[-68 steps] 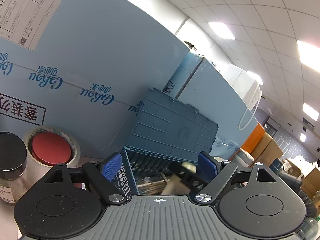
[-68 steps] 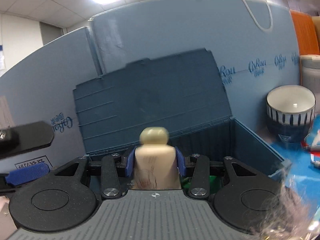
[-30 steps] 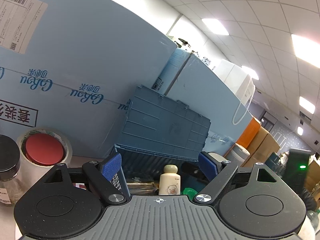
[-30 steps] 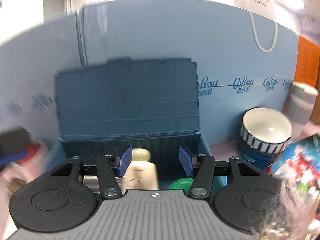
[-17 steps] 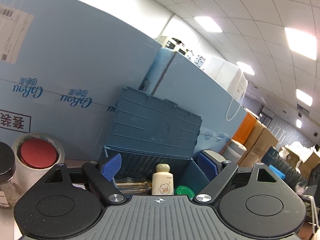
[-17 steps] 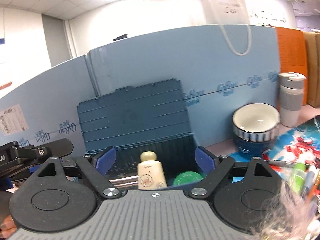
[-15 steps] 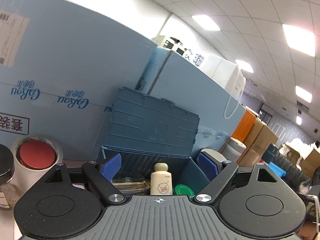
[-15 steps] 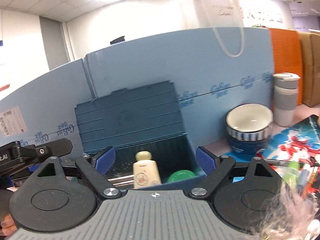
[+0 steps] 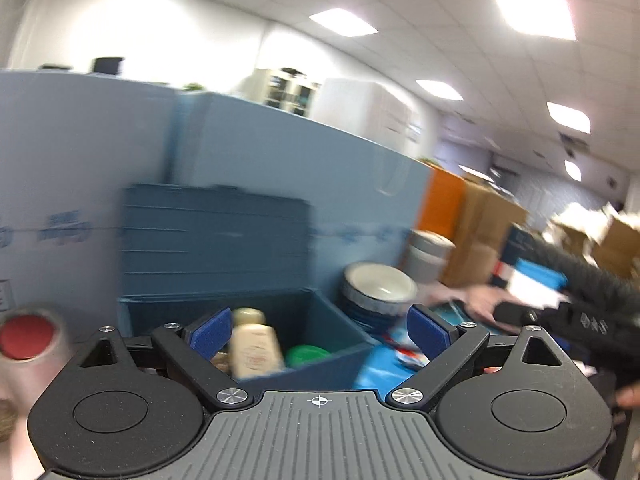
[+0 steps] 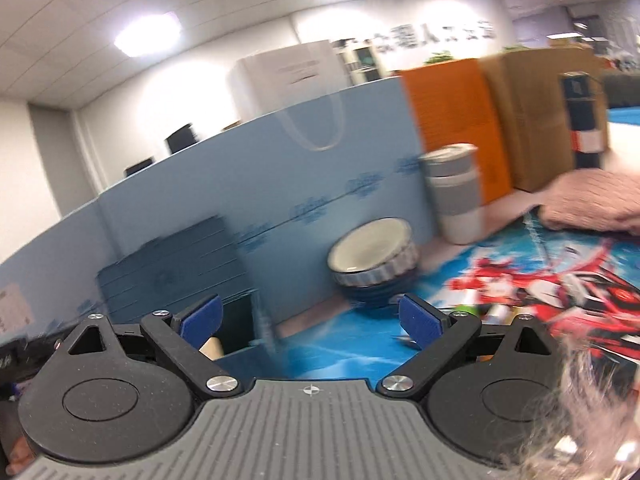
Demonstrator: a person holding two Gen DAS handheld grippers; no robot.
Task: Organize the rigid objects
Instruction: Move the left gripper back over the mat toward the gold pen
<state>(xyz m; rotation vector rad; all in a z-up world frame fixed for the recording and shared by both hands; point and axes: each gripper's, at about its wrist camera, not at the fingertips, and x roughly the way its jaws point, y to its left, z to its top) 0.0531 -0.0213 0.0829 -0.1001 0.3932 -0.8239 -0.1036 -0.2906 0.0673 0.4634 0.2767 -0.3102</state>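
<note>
An open blue storage bin (image 9: pixel 340 328) stands with its lid (image 9: pixel 216 240) leaning back on the blue boards. Inside it a cream bottle (image 9: pixel 254 344) stands upright beside a green cap (image 9: pixel 306 354). My left gripper (image 9: pixel 318 336) hovers just in front of the bin, its jaws opening and holding nothing. My right gripper (image 10: pixel 310 322) is to the right of the bin's lid (image 10: pixel 172 276), over a blue mat, its jaws opening and empty. The bottle's top (image 10: pixel 210 348) peeks out behind its left finger.
A striped bowl (image 10: pixel 372 268) and a grey tumbler (image 10: pixel 456 196) stand right of the bin. A colourful robot poster (image 10: pixel 540 292) with pens covers the table; pink cloth (image 10: pixel 592 200) lies beyond. Orange and cardboard boxes (image 10: pixel 540 112) line the back. A red-lidded jar (image 9: pixel 26 336) sits left.
The right gripper let go of the cream bottle in the bin, opened wide and swung away to the right. The left view also swung right and rolled level.
</note>
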